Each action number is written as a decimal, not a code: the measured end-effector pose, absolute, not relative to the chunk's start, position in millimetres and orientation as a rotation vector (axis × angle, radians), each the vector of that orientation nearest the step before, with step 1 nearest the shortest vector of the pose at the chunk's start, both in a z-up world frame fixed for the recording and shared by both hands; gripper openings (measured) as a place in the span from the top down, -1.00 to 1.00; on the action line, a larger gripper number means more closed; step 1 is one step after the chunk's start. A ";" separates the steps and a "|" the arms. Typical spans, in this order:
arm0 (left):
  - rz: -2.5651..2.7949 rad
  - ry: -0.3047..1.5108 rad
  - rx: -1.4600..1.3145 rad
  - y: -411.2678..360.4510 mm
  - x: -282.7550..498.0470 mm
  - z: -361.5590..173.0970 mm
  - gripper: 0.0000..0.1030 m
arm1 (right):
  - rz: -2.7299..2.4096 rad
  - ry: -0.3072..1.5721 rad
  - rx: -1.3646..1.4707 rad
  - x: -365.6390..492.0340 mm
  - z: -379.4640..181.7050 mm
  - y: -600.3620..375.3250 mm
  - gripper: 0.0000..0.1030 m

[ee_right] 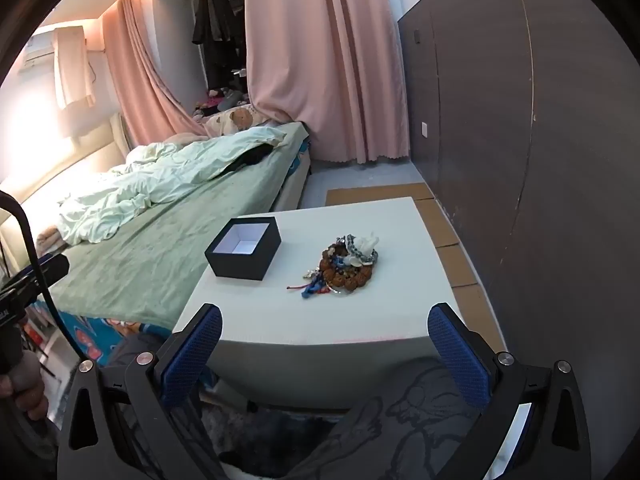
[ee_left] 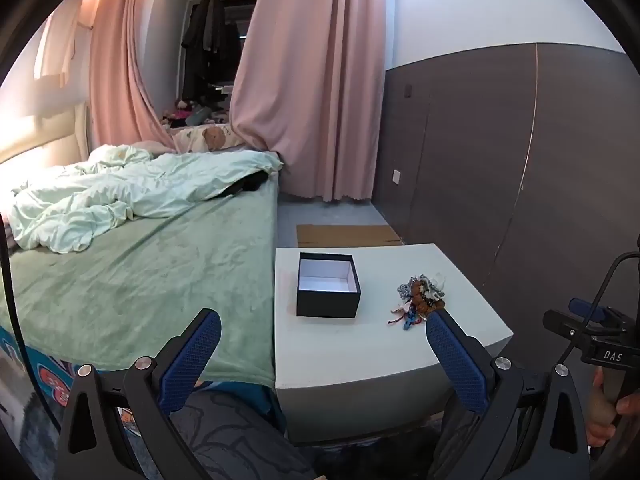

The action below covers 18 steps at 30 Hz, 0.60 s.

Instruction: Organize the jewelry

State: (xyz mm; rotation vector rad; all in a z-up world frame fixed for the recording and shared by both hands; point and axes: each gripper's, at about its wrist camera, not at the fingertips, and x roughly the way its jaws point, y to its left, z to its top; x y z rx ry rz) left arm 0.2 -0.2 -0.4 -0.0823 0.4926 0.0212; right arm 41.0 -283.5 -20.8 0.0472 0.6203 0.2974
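A pile of jewelry (ee_left: 420,294) with brown bead bracelets, chains and blue and red cords lies on a white table (ee_left: 360,352). It also shows in the right wrist view (ee_right: 346,266) on the table (ee_right: 320,320). An open black box (ee_left: 328,285) with a white, empty inside stands left of the pile, also in the right wrist view (ee_right: 244,248). My left gripper (ee_left: 322,336) is open and empty, held near the table's front edge. My right gripper (ee_right: 325,330) is open and empty, short of the table's near edge.
A bed (ee_left: 140,264) with a green sheet and a rumpled quilt lies left of the table. Pink curtains (ee_left: 320,80) hang behind. A dark panelled wall (ee_left: 520,160) runs along the right. Flat cardboard (ee_right: 380,194) lies on the floor beyond the table.
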 end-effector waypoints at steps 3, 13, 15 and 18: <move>0.012 0.483 -0.092 0.5 -1.0 -0.1 -0.99 | 0.299 0.626 0.056 39.6 -19.4 -284.9 -1.00; 0.004 0.481 -0.088 5.1 -9.5 0.1 -0.99 | 0.302 0.611 0.044 44.1 -18.2 -279.7 -1.00; 0.004 0.489 -0.085 4.6 -5.8 0.2 -0.99 | 0.304 0.598 0.035 39.1 -13.9 -279.1 -1.00; 0.006 0.496 -0.079 1.1 0.4 -2.3 -0.99 | 0.305 0.591 0.040 37.9 -12.4 -280.4 -1.00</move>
